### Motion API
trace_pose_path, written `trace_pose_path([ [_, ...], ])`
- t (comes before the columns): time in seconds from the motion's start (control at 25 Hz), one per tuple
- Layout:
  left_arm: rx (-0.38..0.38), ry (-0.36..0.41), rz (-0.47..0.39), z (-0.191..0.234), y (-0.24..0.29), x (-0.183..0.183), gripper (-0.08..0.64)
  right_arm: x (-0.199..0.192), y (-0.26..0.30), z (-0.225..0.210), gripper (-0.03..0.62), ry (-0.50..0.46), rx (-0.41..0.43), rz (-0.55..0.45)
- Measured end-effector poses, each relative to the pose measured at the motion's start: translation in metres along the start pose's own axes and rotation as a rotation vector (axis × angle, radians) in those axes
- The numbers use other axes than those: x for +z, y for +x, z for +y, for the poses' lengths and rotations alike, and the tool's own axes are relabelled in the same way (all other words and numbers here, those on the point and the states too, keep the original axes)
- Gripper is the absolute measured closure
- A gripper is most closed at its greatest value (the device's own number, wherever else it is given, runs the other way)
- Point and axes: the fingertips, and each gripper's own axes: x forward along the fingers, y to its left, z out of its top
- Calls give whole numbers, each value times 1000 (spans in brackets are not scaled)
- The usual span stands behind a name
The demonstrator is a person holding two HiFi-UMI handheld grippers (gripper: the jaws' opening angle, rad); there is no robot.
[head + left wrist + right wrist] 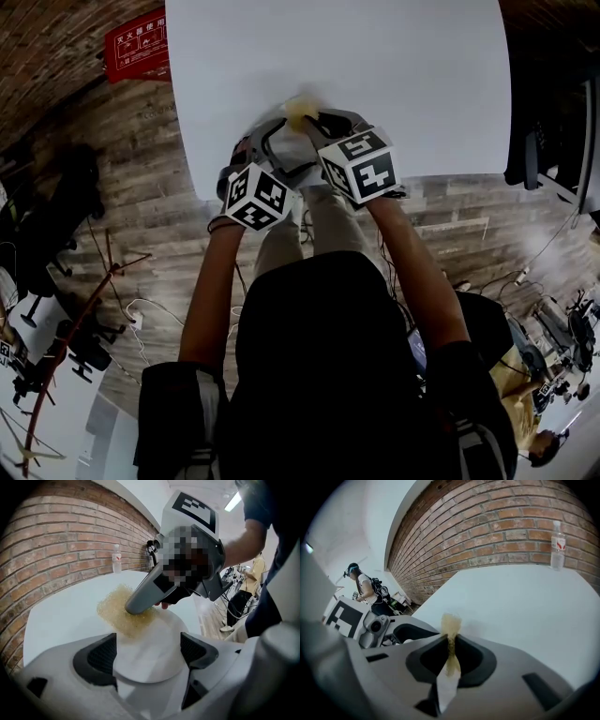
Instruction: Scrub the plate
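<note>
Plate [151, 660] clamped in left tool [149, 653], right tool [451, 644] pinching yellow scourer [116, 611] against it.

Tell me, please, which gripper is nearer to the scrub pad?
Right. The right gripper is shut on the pad, holding it against the plate. The left gripper grips the plate's near side, with the pad at the far rim.
</note>
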Motion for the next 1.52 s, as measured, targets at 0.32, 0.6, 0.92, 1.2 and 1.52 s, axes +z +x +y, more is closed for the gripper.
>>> trace_pose_path([
  [0.32, 3, -2, 0, -1, 1, 1, 153, -9, 10, -2, 546, -11, -29, 40],
  [0.6, 5, -3, -3, -1, 0, 2, 153, -8, 14, -3, 546, -26, -39, 57],
  [0.92, 2, -5, -2, 1, 0, 0, 153, -11, 25, -5, 545, -67, -70, 99],
  [1.2, 4, -7, -1, 2, 1, -1, 153, -12, 28, -7, 546, -51, -71, 110],
  [1.52, 9, -13, 3, 2, 0, -1, 153, -12, 27, -9, 546, -14, -65, 110],
])
